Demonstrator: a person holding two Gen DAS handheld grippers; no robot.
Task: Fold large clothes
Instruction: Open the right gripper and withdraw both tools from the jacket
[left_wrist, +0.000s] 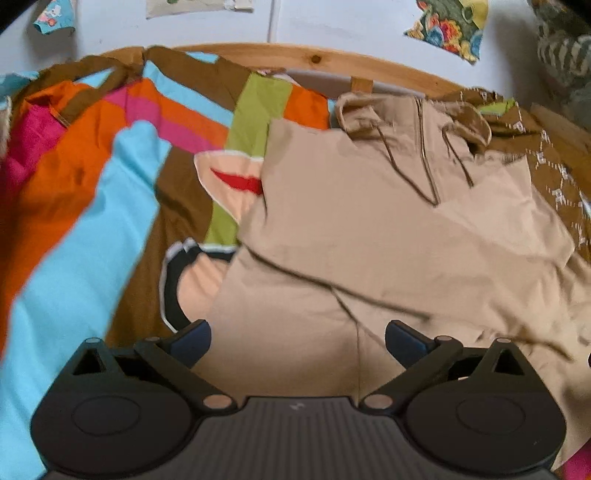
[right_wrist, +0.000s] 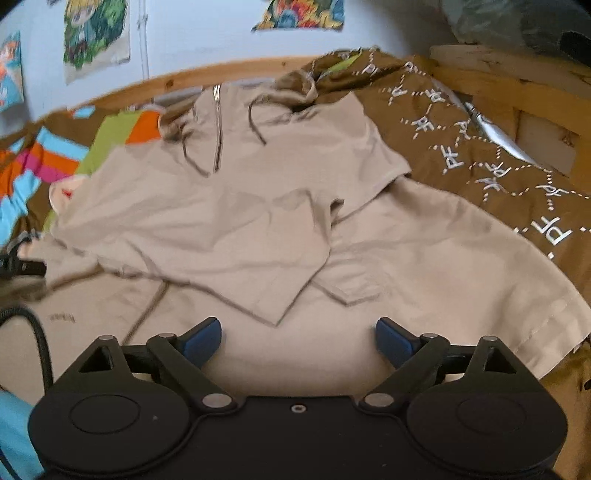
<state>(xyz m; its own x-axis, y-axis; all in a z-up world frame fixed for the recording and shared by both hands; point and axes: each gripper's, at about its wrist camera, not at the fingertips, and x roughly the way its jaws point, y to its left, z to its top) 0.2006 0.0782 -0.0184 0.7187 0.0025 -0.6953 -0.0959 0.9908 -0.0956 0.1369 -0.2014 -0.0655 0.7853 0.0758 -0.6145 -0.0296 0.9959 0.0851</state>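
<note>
Left wrist view shows the left gripper (left_wrist: 297, 341) spread wide with nothing between its blue pads, hanging over the near part of the beige hoodie (left_wrist: 388, 229). Same from the other side — the right gripper (right_wrist: 298, 341) is splayed and empty above the cloth. The hoodie lies front-up on the colourful bedspread (left_wrist: 74, 221), zip (right_wrist: 218, 129) towards the wooden bed frame (left_wrist: 295, 55), both sleeves already crossed over the chest. So the sleeve folds look finished; next, I'd guess, each tool must pinch a hem corner and carry it up to the hood. No containers anywhere — just bedding.
</note>
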